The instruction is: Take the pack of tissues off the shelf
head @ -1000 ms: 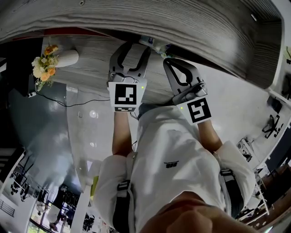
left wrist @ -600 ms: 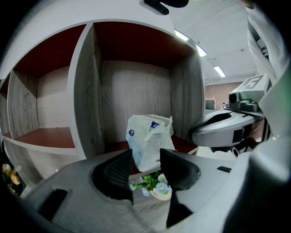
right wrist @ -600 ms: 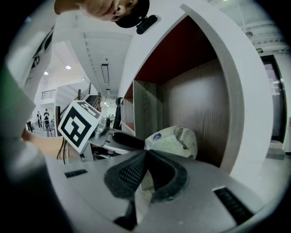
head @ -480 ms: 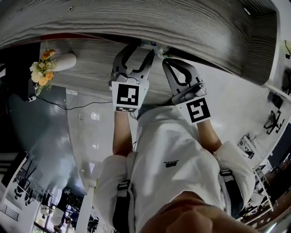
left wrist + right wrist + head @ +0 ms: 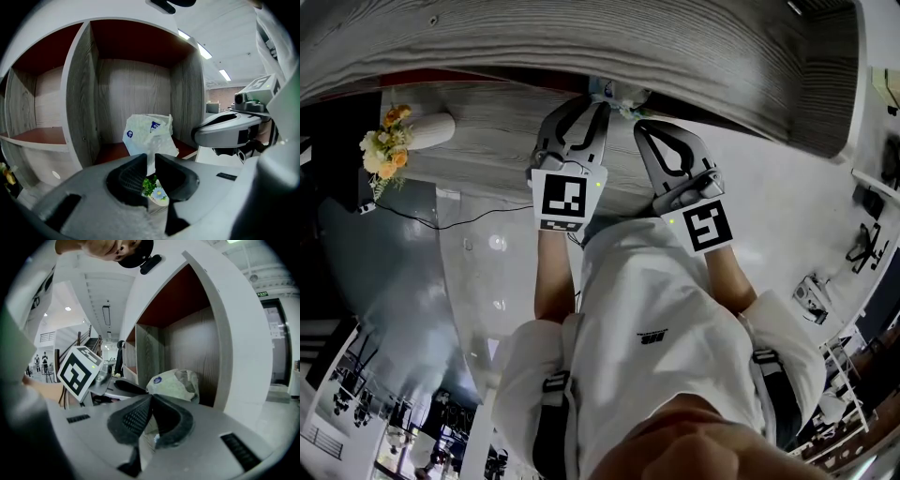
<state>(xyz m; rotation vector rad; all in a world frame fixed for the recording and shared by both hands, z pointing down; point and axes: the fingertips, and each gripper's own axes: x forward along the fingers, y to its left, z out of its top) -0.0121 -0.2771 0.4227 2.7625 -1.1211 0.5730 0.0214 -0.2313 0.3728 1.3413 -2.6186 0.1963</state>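
Observation:
The pack of tissues (image 5: pixel 147 133), in crinkled white plastic with blue logos, stands on the red-brown floor of a shelf compartment (image 5: pixel 110 152). My left gripper (image 5: pixel 151 157) has just been closing, and its pads now pinch a white fold of the pack's near edge. A green flower print shows low between the jaws. In the head view the left gripper (image 5: pixel 598 105) reaches the pack (image 5: pixel 614 91) at the shelf's edge. My right gripper (image 5: pixel 151 397) is shut, its tips meeting just in front of the pack (image 5: pixel 173 383). It hangs beside the left one (image 5: pixel 642 127).
The wood-grain shelf unit (image 5: pixel 581 47) has upright dividers (image 5: pixel 77 108) and further compartments to the left. A white vase of orange and white flowers (image 5: pixel 422 127) stands on the lower board at the left. A glossy floor lies below.
The left gripper's jaws went from wide open to nearly closed on the pack's edge, after edging toward the shelf. The right gripper stayed put.

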